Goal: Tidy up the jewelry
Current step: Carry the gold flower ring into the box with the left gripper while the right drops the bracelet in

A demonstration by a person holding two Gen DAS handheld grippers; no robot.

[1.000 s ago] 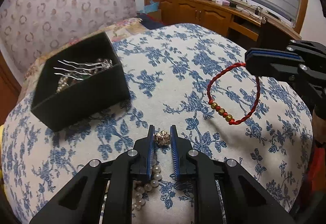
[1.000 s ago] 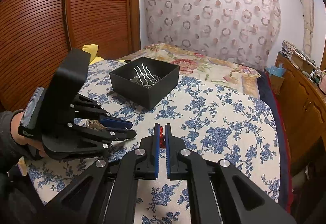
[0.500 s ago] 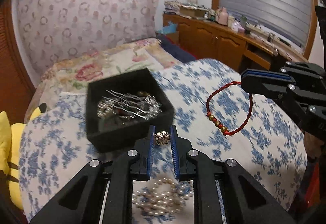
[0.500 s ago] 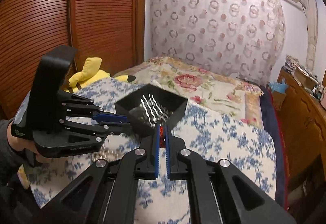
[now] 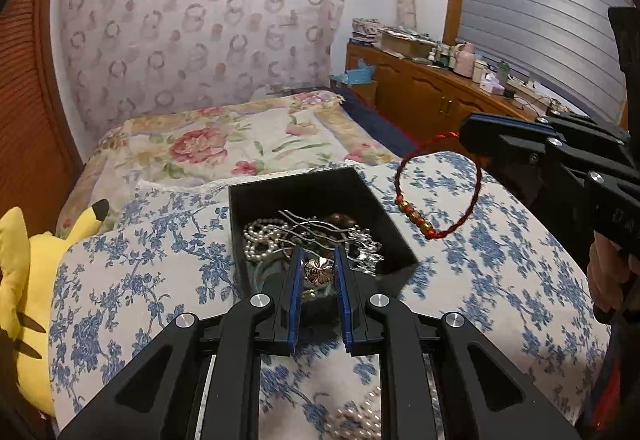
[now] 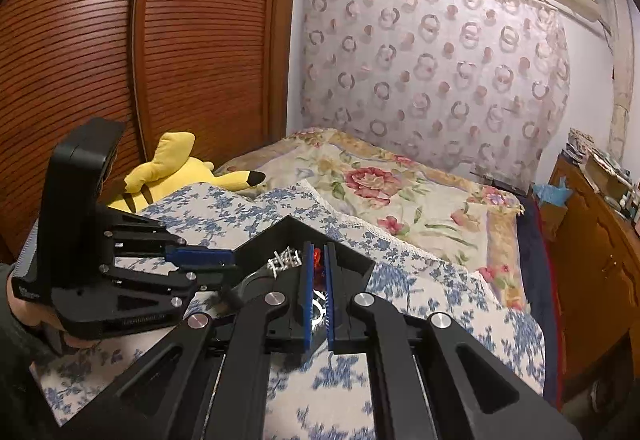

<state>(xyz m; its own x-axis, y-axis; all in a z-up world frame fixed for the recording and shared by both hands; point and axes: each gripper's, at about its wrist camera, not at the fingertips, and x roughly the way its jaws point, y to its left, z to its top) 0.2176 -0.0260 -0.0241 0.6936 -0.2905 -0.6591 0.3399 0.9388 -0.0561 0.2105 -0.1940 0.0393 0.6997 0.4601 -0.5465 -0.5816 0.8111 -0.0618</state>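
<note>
While both grippers clamp, left gripper holding flower charm, right gripper red bracelet, over black box.

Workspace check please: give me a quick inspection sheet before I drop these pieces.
Surface: blue floral bedspread.
Job's things: black box holds pearls and hairpins; flower clasp over box; red bracelet dangling beside it.
Clutter: yellow plush.
Grippers: left hand-held gripper shut on clasp; right hand-held gripper shut on bracelet.
Cables: nothing seen.
Surroundings: patterned curtain, wooden cabinet.
</note>
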